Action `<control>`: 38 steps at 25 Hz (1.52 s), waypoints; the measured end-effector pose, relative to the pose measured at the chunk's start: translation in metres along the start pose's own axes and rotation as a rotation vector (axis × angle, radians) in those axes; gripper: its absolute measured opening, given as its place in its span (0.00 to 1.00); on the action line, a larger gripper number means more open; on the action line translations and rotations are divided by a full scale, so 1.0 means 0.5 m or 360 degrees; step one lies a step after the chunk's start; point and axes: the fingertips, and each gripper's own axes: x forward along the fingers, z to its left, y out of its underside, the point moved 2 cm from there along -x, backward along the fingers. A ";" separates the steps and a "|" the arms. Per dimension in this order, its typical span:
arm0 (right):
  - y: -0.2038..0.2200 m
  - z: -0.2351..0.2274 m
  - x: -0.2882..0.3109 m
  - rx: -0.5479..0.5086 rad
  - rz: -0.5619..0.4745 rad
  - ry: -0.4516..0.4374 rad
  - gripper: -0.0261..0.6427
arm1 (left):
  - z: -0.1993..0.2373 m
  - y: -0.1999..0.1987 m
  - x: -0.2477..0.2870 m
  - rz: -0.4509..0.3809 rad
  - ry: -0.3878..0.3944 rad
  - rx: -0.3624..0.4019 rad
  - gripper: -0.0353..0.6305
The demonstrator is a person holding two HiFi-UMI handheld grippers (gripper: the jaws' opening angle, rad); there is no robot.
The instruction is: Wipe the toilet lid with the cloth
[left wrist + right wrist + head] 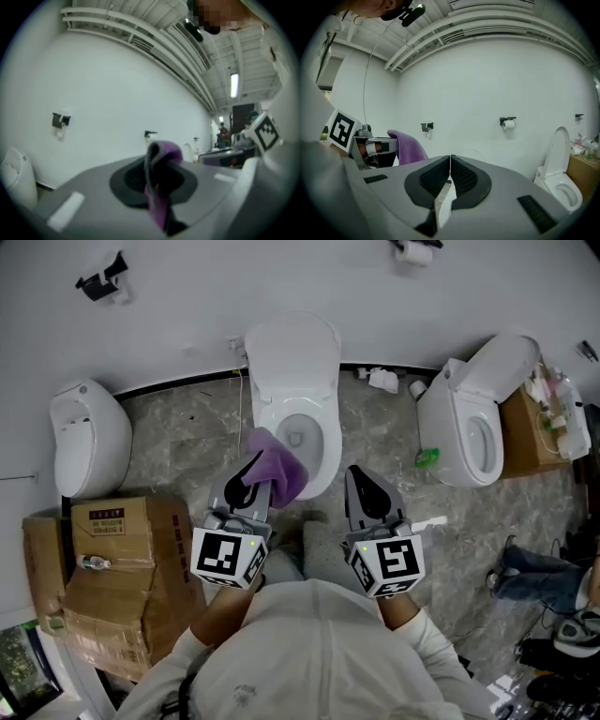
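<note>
Your left gripper pinches the purple cloth between its pads. The fabric bunches out past the tips and drapes to their right. Your right gripper has its jaws pressed together with nothing between them. It sits beside the left one, clear of the cloth. Straight ahead of both stands the toilet, its lid raised against the wall, well beyond the left gripper's tips. The cloth is over the bowl's near left rim; contact isn't clear.

Taking the middle toilet as my mark, the cloth hung, I think, over its front rim; cardboard boxes stood left, another toilet right.
</note>
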 end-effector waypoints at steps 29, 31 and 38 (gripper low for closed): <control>0.097 -0.131 0.329 -0.0039 0.0081 -0.0178 0.06 | 0.142 0.147 0.361 0.0066 -0.0027 -0.0051 0.08; 0.103 -0.142 0.351 -0.0031 0.0099 -0.0188 0.06 | 0.160 0.165 0.384 0.0087 -0.0043 -0.0075 0.08; 0.131 -0.194 0.427 -0.0046 0.0180 -0.0192 0.06 | 0.213 0.197 0.461 0.0098 -0.0084 -0.0111 0.08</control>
